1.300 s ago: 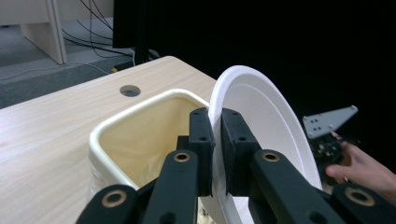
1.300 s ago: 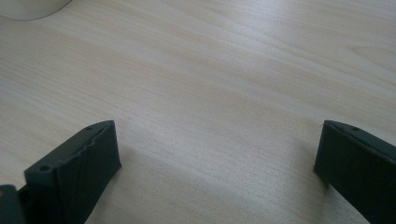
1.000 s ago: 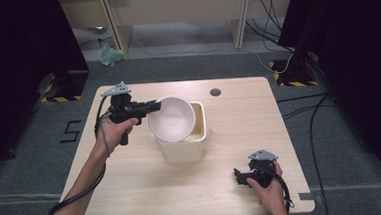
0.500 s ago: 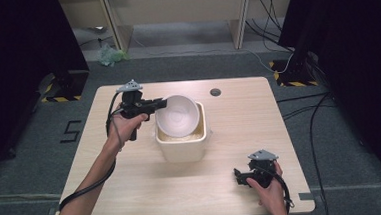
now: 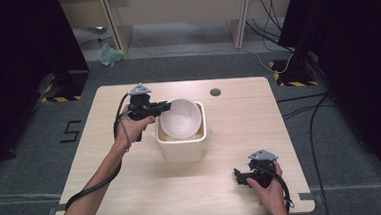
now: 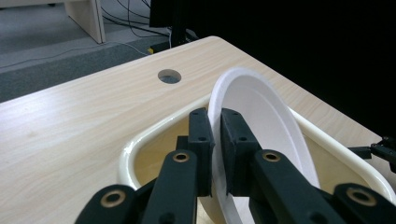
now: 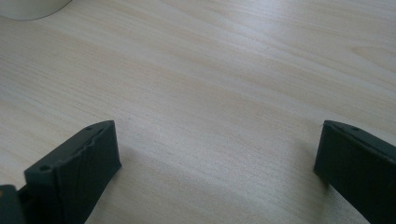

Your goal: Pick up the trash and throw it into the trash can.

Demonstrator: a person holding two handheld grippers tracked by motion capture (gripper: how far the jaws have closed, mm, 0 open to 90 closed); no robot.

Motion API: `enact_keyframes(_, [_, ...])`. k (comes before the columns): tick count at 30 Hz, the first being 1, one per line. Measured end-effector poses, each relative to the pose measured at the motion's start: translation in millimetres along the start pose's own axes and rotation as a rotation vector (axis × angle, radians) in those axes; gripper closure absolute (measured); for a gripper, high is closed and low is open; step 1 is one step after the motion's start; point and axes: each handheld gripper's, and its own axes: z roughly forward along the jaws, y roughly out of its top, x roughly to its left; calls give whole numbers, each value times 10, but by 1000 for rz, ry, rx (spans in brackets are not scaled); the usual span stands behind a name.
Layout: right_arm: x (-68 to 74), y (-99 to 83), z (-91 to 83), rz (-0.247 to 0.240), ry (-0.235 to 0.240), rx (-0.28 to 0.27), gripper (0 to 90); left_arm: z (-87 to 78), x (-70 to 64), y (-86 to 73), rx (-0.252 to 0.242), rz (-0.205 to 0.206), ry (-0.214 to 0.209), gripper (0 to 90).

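A white bowl (image 5: 180,118) hangs tilted on edge over a cream square tub (image 5: 182,149) in the middle of the table. My left gripper (image 5: 164,106) is shut on the bowl's left rim. The left gripper view has the two black jaws clamped on the bowl (image 6: 261,112), with the tub's rim (image 6: 128,154) below and my left gripper (image 6: 215,140) above the tub's opening. My right gripper (image 5: 238,176) rests low near the table's front right edge, held by a hand. Seen in the right gripper view, my right gripper (image 7: 217,158) stands open over bare wood.
The wooden table (image 5: 108,182) has a round cable hole (image 5: 215,92) at the back, also in the left gripper view as the hole (image 6: 169,76). Black cables trail from both grippers. Dark curtains and floor cables surround the table.
My left gripper has carried the bowl to the right, from beside the tub's left edge to above its opening. The right gripper has stayed where it was.
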Motion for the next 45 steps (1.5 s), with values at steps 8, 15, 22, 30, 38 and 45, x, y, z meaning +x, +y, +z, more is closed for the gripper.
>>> enact_keyframes(8, [0, 0, 0, 0, 0, 0, 3, -38, -22, 17, -4, -13, -5, 574])
enact_keyframes(15, [0, 0, 0, 0, 0, 0, 3, -135, -50, 20, 15, 0, 23, 420])
enact_keyframes(22, [-1, 1, 1, -2, 0, 0, 3, -221, -41, 9, 14, -15, 19, 282])
enact_keyframes(30, [-1, 1, 0, -1, 0, 0, 3, -323, 5, -45, 3, -24, 34, 145])
enact_keyframes(38, [-1, 1, 1, -2, 0, 0, 3, -451, 99, -149, -10, -35, 49, 145])
enact_keyframes(45, [-1, 1, 0, -1, 0, 0, 3, -528, 150, -209, -24, -44, 64, 145])
